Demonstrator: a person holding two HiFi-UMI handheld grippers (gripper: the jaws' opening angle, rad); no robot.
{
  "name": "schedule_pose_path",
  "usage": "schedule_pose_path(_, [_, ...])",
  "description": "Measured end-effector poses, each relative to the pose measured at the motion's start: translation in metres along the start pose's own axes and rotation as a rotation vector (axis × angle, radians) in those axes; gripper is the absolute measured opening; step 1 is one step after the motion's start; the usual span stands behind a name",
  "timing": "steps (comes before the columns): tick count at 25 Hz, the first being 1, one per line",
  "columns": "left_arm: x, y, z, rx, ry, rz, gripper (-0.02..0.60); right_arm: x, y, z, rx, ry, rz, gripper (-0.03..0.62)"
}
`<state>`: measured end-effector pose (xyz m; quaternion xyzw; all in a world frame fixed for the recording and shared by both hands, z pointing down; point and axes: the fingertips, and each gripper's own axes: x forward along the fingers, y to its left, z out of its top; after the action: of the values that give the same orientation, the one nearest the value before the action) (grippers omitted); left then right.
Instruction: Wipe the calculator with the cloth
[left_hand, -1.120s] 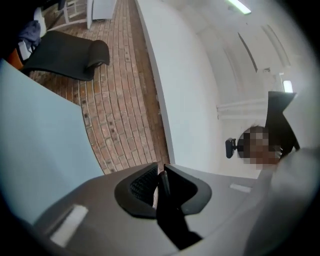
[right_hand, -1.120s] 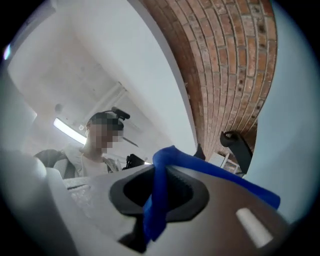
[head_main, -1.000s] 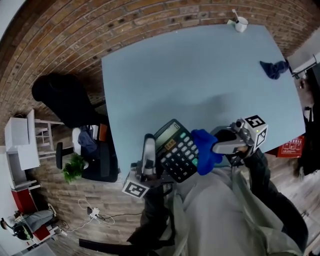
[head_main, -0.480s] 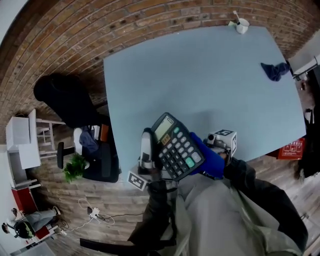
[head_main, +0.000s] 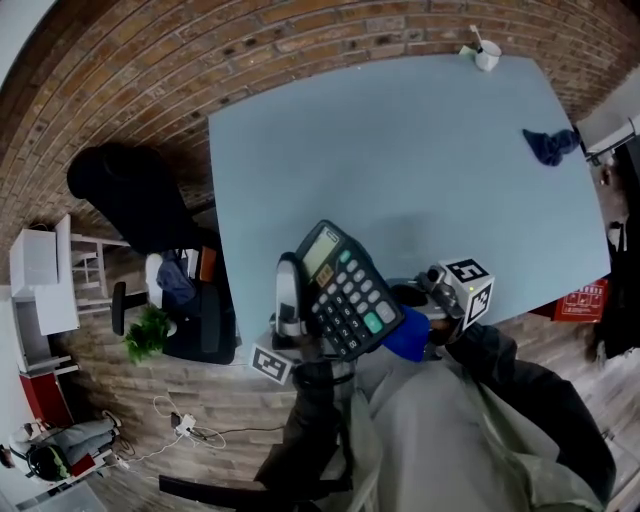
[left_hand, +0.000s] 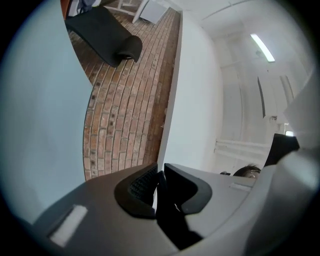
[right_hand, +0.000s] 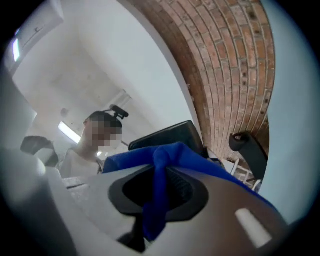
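Observation:
In the head view, a black calculator (head_main: 340, 290) with grey and green keys is held up over the near edge of the pale blue table (head_main: 400, 150), face tilted toward me. My left gripper (head_main: 292, 285) is shut on its left edge; in the left gripper view the dark edge of the calculator (left_hand: 161, 200) sits between the closed pads. My right gripper (head_main: 415, 300) is shut on a bright blue cloth (head_main: 405, 335), which lies against the calculator's lower right corner and is partly hidden behind it. The right gripper view has the blue cloth (right_hand: 157, 200) pinched between the pads.
A second, dark blue cloth (head_main: 548, 145) lies near the table's right edge. A white cup (head_main: 484, 52) stands at the far right corner. A black office chair (head_main: 130, 200) and a small plant (head_main: 148, 335) sit on the brick floor to the left.
The right gripper has moved left toward the calculator, and the blue cloth has slipped from its right side to behind its lower right corner. The calculator has rolled slightly and shifted a little up.

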<state>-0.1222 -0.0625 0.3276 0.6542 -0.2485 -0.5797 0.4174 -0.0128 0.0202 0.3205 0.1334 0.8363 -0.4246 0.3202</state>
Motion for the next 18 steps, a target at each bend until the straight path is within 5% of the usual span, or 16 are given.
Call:
schedule_pose_path(2, [0.002,-0.005,-0.001,0.019,0.025,-0.019,0.048,-0.006,0.003,-0.001,-0.029,0.008,-0.024,0.06])
schedule_pose_path(8, [0.007,-0.022,-0.041,0.084,0.225,-0.084,0.046,-0.039,-0.013,0.085,-0.168,-0.276,-0.144,0.06])
schedule_pose_path(10, [0.007,-0.021,-0.056,0.062,0.276,-0.089,0.046,-0.035,-0.019,0.095,-0.154,-0.284,-0.112,0.06])
schedule_pose_path(14, [0.004,-0.015,-0.054,-0.051,0.228,-0.087,0.046,-0.022,-0.03,0.084,0.047,-0.264,0.022,0.06])
schedule_pose_path(18, [0.005,-0.016,-0.064,-0.029,0.27,-0.081,0.046,-0.012,-0.054,0.035,0.124,-0.092,-0.038,0.06])
